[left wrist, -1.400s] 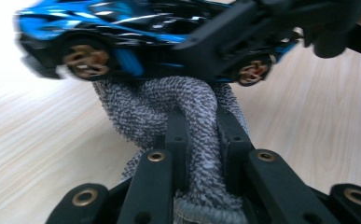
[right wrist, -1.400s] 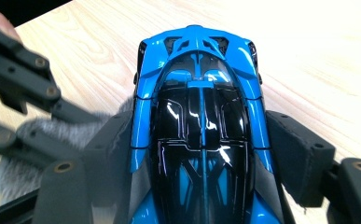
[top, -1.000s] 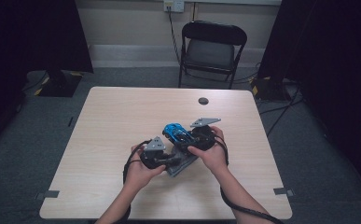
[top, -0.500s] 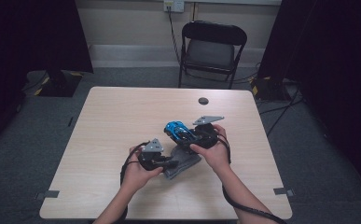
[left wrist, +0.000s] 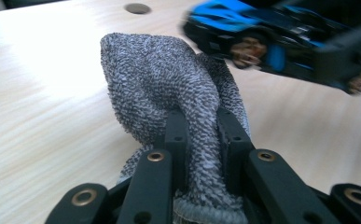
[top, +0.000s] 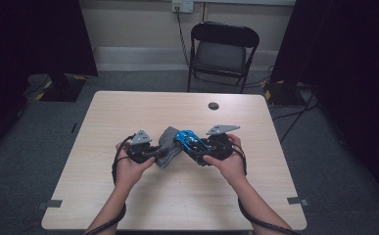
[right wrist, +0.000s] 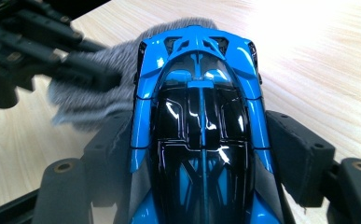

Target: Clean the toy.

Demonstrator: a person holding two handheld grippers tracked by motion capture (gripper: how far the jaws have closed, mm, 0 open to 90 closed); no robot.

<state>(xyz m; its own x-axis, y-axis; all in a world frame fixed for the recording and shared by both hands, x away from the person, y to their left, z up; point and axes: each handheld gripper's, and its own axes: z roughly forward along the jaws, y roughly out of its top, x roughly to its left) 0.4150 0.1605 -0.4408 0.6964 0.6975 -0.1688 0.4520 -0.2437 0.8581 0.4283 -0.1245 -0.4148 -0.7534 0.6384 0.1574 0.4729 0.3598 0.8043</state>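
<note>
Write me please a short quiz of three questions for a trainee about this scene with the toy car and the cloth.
1. What does the left gripper clamp?
2. True or false: the glossy blue and black toy car lies loose on the pale wooden table.
3. Which stands behind the table: A) a black folding chair, B) a red stool?

Key:
1. The grey knitted terry cloth.
2. False; the right gripper holds it by its sides.
3. A.
</note>
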